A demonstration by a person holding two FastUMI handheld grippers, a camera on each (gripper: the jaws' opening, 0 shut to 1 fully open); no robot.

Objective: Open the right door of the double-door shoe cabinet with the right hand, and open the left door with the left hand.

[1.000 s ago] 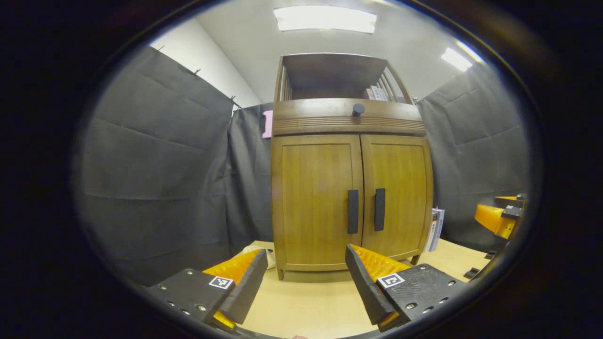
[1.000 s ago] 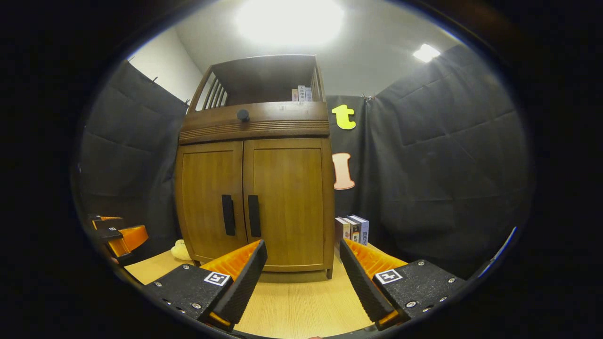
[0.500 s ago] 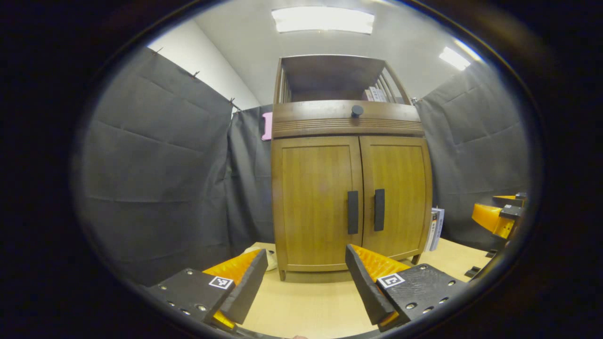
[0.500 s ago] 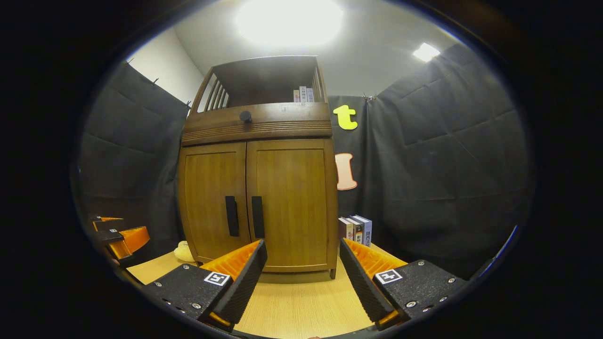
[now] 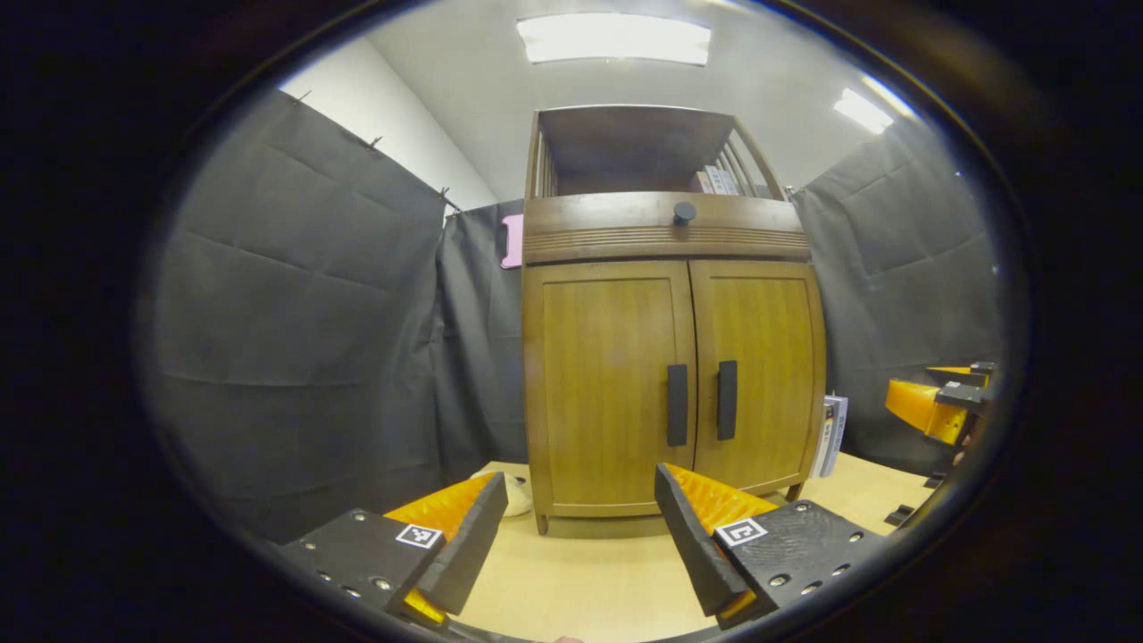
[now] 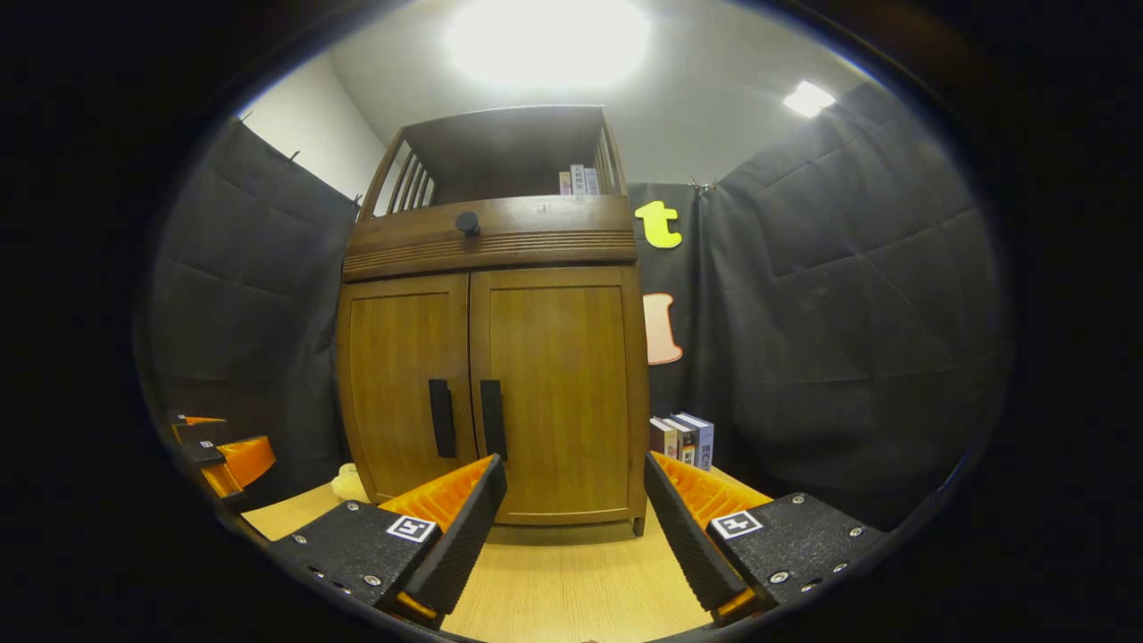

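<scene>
So the shoe cabinet (image 5: 670,357) is standing upright on the light wooden table (image 5: 589,580), pretty much dead ahead in both views, and both doors are shut. The left door (image 5: 607,384) and right door (image 5: 763,375) meet in the middle, with the left handle (image 5: 677,405) and right handle (image 5: 727,399) sitting side by side, just either side of the seam.

The left gripper (image 5: 571,527) has its fingers spread wide with nothing between them, hanging over the table short of the cabinet. Same deal for the right gripper (image 6: 571,518): fingers wide apart, holding nothing, not touching the doors.

Other stuff around: a drawer band above the doors with a round dark knob (image 5: 684,212), and an open shelf on top with a few books (image 6: 579,180) tucked at its right end. More books (image 6: 683,438) stand on the table just beside the cabinet's right side. A small pale yellowish thing (image 5: 513,496) sits by the left front foot, can't tell what it is
</scene>
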